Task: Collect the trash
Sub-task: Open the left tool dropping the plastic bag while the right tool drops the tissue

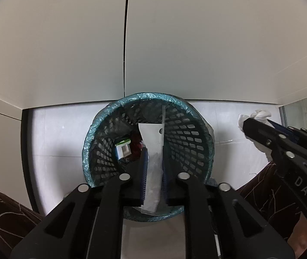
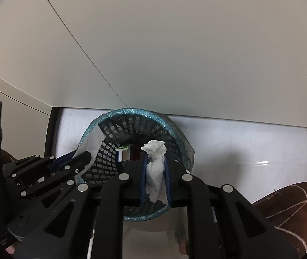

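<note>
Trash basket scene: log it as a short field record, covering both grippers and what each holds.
bin: black mesh basket with a teal liner, standing on the pale floor by the white wall
in bin already: small green and white carton, something dark red beside it
left gripper: shut on a clear plastic wrapper, held over the basket mouth
right gripper: shut on a crumpled white tissue, also aimed at the basket
released yet: neither item
</note>
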### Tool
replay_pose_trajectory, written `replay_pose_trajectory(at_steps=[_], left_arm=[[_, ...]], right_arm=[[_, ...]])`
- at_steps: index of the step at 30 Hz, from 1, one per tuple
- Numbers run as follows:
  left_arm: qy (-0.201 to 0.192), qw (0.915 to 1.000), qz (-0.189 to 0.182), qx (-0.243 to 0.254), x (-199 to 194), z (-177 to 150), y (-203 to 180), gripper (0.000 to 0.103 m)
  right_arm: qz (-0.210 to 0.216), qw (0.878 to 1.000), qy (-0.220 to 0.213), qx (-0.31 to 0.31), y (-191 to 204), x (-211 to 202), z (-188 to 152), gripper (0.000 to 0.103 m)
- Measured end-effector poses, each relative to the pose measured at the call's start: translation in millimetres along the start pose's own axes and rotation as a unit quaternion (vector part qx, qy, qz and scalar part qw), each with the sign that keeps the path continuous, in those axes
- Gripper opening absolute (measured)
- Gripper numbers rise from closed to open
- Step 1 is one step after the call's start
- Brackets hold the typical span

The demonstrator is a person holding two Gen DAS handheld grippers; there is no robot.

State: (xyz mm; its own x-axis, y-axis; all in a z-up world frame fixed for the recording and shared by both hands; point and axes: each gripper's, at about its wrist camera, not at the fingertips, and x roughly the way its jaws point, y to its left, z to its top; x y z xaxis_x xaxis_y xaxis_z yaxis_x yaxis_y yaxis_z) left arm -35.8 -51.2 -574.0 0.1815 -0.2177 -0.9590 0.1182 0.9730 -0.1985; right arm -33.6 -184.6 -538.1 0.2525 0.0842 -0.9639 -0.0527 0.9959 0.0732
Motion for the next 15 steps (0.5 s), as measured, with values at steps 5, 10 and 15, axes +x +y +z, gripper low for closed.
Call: replay_pose_trajectory(at_steps=[5, 10, 15], left_arm=[[0.002, 0.9999, 0.008, -0.015, -1.5, 1.8, 2.7, 0.023], [-0.005, 0.9994, 0.018, -0.029, -8.7, 1.8, 10.6, 0.042], [-0.008, 0.9988, 0.026, -0.040, -16.3, 2.7, 16.1, 0.057]], right_arm=[[0.010, 1.000, 0.011, -0.001, 2.3, 5.9, -0.3, 0.013], [0.024, 0.999, 0.026, -0.007, 5.6, 22.9, 2.4, 0.013], [0.042, 0.998, 0.043, -0.002, 5.7, 32.6, 5.1, 0.014]])
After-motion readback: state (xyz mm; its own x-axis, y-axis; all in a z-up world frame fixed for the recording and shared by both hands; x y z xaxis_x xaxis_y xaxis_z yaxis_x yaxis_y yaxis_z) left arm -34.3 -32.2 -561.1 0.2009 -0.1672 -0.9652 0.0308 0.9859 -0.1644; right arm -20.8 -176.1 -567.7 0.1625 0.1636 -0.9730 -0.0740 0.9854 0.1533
